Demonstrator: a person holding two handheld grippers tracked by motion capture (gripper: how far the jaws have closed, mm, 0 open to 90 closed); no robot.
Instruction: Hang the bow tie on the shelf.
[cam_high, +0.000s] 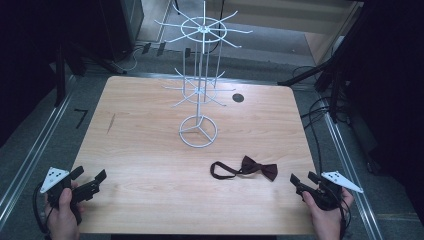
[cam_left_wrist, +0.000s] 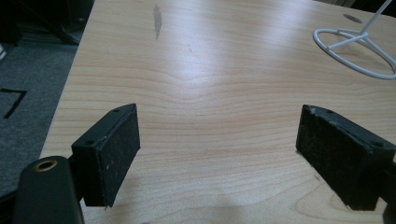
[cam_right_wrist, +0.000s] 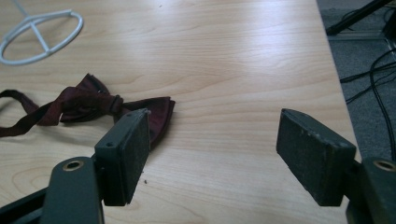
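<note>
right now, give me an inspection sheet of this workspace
surface: light wooden table, a dark streak near its far left, a round dark hole by the far edge.
job's things: dark red bow tie with its strap looped out, lying flat near the right gripper; white wire rack standing upright mid-table, hooks bare.
clutter: nothing seen.
grippers: left gripper open over the near left corner, nothing between its jaws; right gripper open by the near right edge, short of the bow tie.
cables: black cables on the floor at the right; one trails from each gripper.
surroundings: grey floor, metal rails along both sides, dark stands behind.
</note>
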